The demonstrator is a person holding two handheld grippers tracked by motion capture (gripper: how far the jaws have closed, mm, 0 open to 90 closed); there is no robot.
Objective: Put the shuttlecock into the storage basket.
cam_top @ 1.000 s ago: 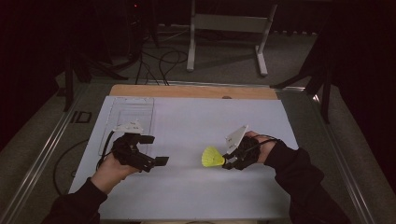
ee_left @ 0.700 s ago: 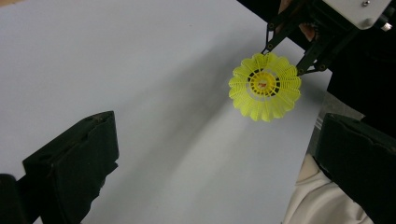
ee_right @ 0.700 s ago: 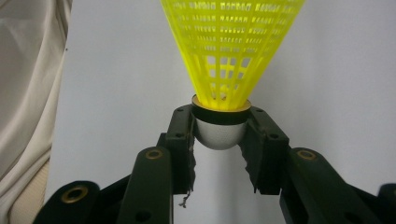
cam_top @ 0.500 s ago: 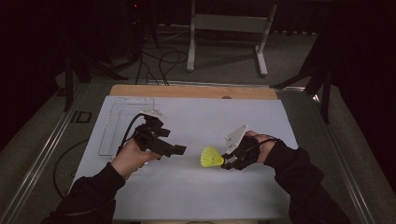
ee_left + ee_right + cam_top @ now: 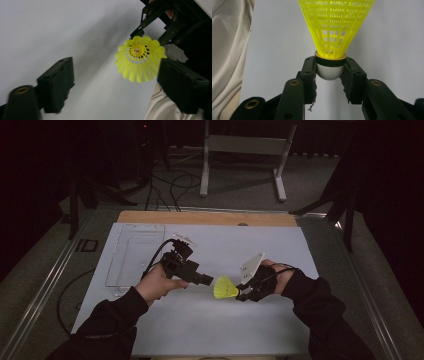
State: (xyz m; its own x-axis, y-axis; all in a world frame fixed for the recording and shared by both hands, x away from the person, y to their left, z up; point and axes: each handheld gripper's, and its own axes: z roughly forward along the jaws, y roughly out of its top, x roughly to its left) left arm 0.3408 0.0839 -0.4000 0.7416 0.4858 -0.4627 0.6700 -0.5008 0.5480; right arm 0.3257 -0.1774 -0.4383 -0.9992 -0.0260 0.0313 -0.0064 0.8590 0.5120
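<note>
So right now my right gripper (image 5: 241,295) has the yellow plastic shuttlecock (image 5: 225,288) clamped by its rounded white cork base. In the right gripper view the two black pads squeeze that base from both sides, just under the dark band where the yellow skirt (image 5: 336,23) starts, and the mesh fans out away from me. The shuttlecock is held up over the white sheet (image 5: 210,330) covering the table, roughly mid-table, skirt pointing toward my left hand (image 5: 157,284).

My left gripper (image 5: 207,281) sits just beside the skirt's open end in the high view, not touching it. Its jaws have just been closing a bit but they're still well apart; in the left gripper view the open mouth of the skirt (image 5: 140,58) faces the camera, close to the jaw at the right of that view, and I can look straight down into the yellow ribs to the little orange spot at the centre. Neither pad presses on it.

As for brands or writing: nothing I can read on the shuttlecock or on either gripper. There's a clear plastic tray (image 5: 134,257) lying on the far left part of the sheet, and the table's wooden edge (image 5: 205,217) shows along the far side. No legible label on any of that either
</note>
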